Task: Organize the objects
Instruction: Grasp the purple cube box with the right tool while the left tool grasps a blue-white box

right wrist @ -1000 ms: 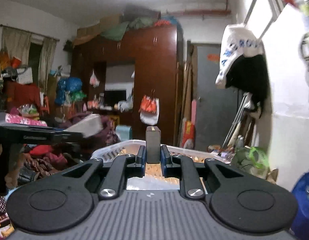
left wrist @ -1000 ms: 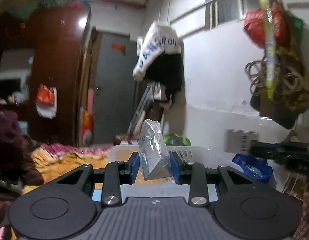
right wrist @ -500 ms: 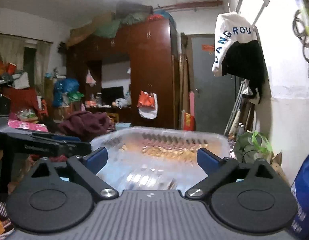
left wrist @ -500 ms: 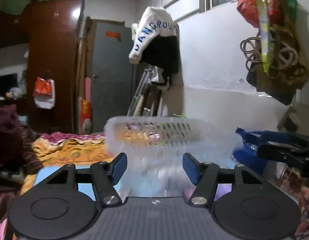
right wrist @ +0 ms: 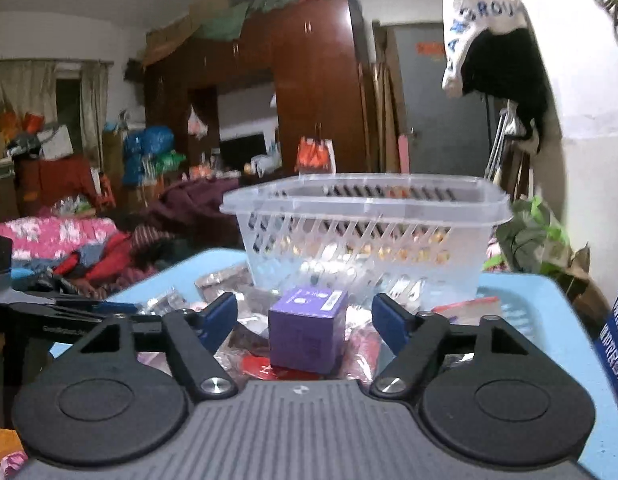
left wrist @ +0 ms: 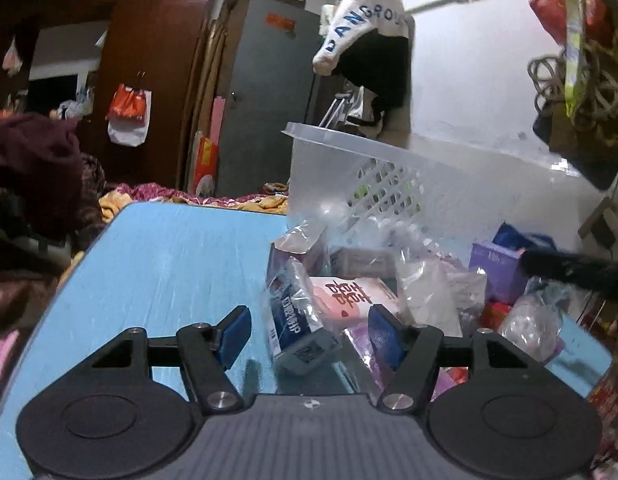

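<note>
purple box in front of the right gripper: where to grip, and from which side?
Take the purple box across its two upright side faces, coming straight on and level from the near side. It stands upright on the heap of packets with flat sides squarely between the right gripper's open jaws, which have just been closing. The basket blocks the far side.

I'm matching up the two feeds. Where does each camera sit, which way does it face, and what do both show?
Left wrist: on the left gripper, looking over its open fingers at bagged packets on the blue table.
Right wrist: on the right gripper, open around a purple box, not touching.
Shared: the clear basket, the table, the hanging white garment.
</note>
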`<state>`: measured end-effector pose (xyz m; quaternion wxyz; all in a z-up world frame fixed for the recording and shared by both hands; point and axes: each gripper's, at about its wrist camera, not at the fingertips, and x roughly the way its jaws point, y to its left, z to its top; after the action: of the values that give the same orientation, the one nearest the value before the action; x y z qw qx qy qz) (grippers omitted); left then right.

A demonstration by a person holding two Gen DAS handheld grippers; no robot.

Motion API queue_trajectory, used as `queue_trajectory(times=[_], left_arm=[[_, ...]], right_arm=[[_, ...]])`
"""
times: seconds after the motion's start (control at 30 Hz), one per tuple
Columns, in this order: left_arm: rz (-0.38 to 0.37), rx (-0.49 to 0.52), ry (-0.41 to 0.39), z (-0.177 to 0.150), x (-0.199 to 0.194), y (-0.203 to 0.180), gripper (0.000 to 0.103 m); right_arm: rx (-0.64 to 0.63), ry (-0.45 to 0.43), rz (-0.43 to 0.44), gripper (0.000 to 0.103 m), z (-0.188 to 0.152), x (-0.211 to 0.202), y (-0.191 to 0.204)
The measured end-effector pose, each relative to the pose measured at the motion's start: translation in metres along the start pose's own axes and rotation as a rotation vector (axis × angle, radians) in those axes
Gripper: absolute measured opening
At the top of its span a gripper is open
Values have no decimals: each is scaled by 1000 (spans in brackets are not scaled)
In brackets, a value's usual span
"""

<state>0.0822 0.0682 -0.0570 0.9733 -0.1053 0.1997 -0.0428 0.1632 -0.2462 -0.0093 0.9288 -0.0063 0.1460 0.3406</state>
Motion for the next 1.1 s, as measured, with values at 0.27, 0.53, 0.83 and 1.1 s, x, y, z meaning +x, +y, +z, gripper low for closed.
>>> queue_trajectory(times=[0.27,0.53,0.83,1.1], left_arm=[[-12,-69,13,-3,5,9,69],[-28,-144,37,-3,12,18,67],[-46,-195,15,-2,8,30,44],[60,-56,0,-1,3,14,45]], right_arm=[[24,61,11,48,-14,5,2],[20,43,1,47,-14,-6,-1],[25,29,4,46,-15,-9,-3],[13,13,-7,46,-13,-17,-3]])
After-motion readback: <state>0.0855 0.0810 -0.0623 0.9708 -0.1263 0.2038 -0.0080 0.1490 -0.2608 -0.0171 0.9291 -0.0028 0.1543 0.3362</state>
